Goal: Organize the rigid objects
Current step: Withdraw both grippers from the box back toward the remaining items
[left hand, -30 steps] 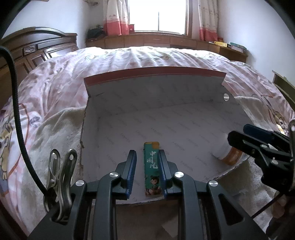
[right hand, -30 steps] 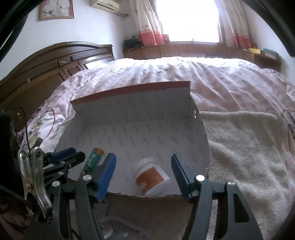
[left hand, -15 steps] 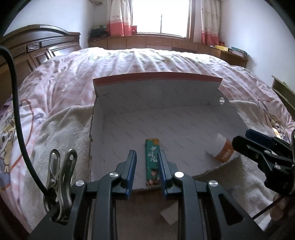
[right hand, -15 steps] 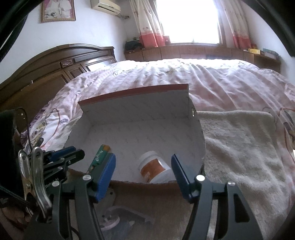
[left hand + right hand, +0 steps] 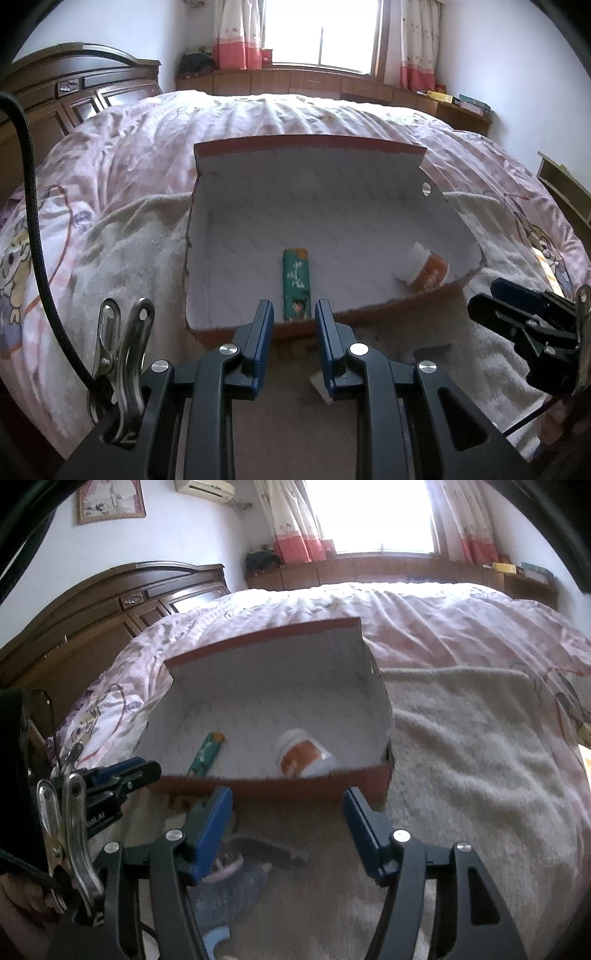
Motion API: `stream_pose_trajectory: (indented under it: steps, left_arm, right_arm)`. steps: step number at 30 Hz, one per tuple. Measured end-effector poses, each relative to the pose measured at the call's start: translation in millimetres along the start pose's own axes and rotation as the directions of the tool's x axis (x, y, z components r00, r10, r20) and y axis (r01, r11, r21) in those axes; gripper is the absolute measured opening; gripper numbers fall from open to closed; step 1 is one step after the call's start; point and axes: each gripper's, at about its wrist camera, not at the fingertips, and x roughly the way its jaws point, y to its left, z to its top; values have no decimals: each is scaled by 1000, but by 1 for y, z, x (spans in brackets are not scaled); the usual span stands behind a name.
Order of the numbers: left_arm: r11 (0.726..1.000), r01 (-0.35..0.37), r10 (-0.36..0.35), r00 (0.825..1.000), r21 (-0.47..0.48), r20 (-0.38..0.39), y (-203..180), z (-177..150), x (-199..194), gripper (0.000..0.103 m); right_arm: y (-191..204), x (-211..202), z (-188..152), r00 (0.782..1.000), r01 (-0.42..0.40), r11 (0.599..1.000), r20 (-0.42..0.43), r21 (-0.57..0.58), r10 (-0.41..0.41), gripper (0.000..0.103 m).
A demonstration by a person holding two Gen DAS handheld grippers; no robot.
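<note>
Bedtop box (image 5: pixel 207 236) holds a green tube (image 5: pixel 295 282) lying lengthwise, orange end away; left jaws nearly closed, right jaws apart, both empty.

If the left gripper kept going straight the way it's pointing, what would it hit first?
Most likely the near wall of the cardboard box, which lies directly ahead of the left gripper. Clearing that rim, it would next meet the green tube lying inside. Depth is hard to judge in this view.

Green lighter (image 5: pixel 296 282) and orange-labelled bottle (image 5: pixel 424 268) lie apart inside the box (image 5: pixel 310 177).
</note>
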Motion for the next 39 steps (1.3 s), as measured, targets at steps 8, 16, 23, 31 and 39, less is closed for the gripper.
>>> stream_pose_trajectory:
  steps: [8, 16, 23, 31, 39]
  left_arm:
    - [1000, 7, -7, 1000, -3, -23, -4, -18, -7, 24]
    - [1000, 18, -18, 999, -12, -43, -8, -36, -15, 24]
    - [1000, 23, -24, 998, -12, -59, -10, -52, -23, 24]
    - [1000, 22, -23, 998, -22, -63, -10, -67, -32, 24]
    - [999, 25, -26, 998, -27, -59, -9, -76, -39, 24]
  right_arm:
    - [1, -8, -28, 999, 3, 1000, -51, 5, -3, 66]
    - [3, -20, -54, 995, 11, 1000, -99, 0, -11, 66]
    - [5, -25, -76, 989, 10, 1000, -148, 2, -10, 66]
    - [5, -36, -100, 980, 16, 1000, -200, -2, -16, 66]
    - [5, -43, -121, 969, 40, 999, -242, -27, -46, 66]
